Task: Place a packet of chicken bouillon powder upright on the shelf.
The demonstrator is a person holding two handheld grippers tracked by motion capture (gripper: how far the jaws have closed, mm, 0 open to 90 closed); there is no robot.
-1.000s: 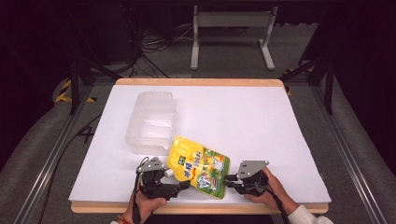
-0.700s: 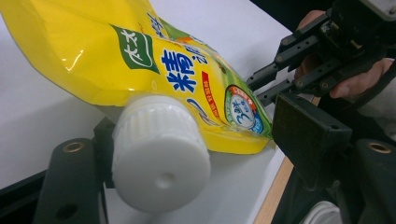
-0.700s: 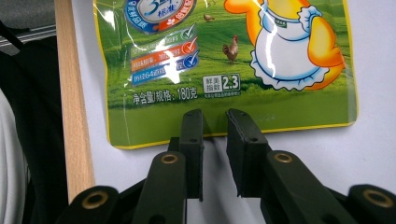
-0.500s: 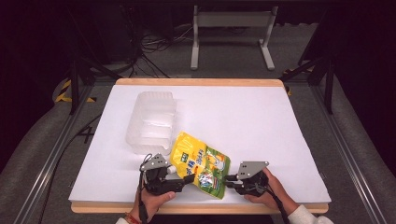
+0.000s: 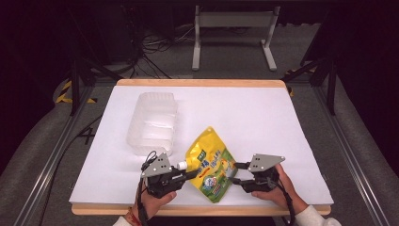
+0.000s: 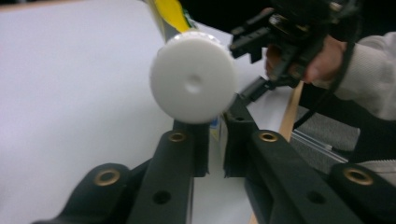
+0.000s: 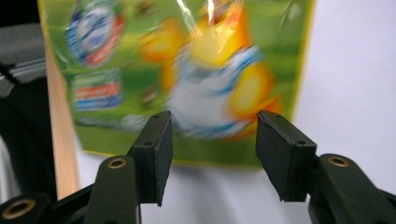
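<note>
On my white table [image 5: 263, 117]: one yellow-green spouted pouch [image 5: 211, 165], one clear plastic tray [image 5: 153, 123] and my two hand-held grippers.

My left gripper [image 5: 190, 175] is clamped on the pouch at the neck just under its single white screw cap [image 5: 180, 165]; its jaws have just been closing there. In the left gripper view the cap [image 6: 194, 83] looms round and white directly above the jaws, which stand nearly together with a thin strip of pouch material pinched between them.

My right gripper [image 5: 235, 173] sits at the pouch's opposite edge, jaws parted; they have just been opening. In the right gripper view the two black pads [image 7: 157, 149] stand well apart, with the pouch [image 7: 187, 74] beyond them, its printed face blurred, and neither pad pressing on it.

The pouch lies near the table's front edge, between the two grippers, spout end towards my left hand [image 5: 153, 200], slanting away across the white surface. Whether its spout end is lifted clear of the surface I cannot tell.

The tray rests just behind and to the left of the pouch, apart from both tools. Two hands, one per gripper, enter from the near edge.
</note>
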